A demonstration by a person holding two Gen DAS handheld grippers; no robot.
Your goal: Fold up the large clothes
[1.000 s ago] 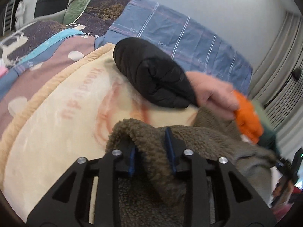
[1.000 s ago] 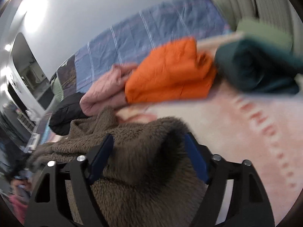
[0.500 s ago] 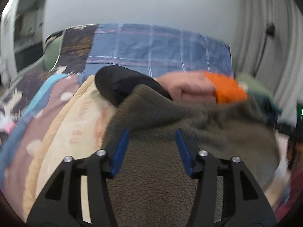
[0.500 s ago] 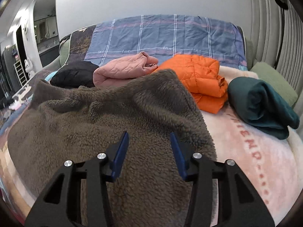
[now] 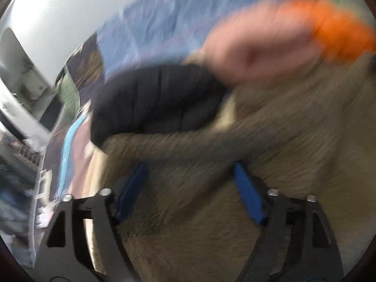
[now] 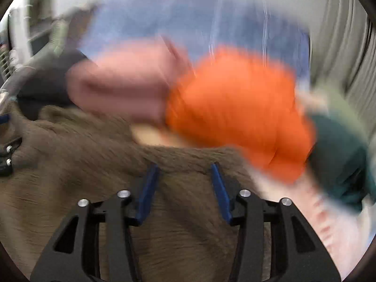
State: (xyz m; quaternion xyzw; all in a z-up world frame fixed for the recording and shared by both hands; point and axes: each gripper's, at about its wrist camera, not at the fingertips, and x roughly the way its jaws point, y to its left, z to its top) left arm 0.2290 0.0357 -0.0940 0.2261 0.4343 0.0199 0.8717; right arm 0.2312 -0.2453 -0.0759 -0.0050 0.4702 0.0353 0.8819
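Observation:
A large brown fleece garment is spread over the bed and fills the lower half of both blurred views. In the left wrist view my left gripper hovers over it, jaws opening wide. The fleece lies under the gap and the blue pads do not press on it. My right gripper sits at the fleece's far edge, jaws opening slightly and narrower. Fleece shows between its fingers with no bunching. Part of the left gripper shows at the left rim of the right wrist view.
Folded garments line the bed beyond the fleece: a black puffer, a pink one, an orange puffer and a dark green one. Blue plaid bedding lies behind. A cream blanket lies to the right.
The left gripper let go of the fleece fold and opened wide. Both grippers swung fast over the fleece, now flatter on the bed. The right jaws are narrower than a second ago.

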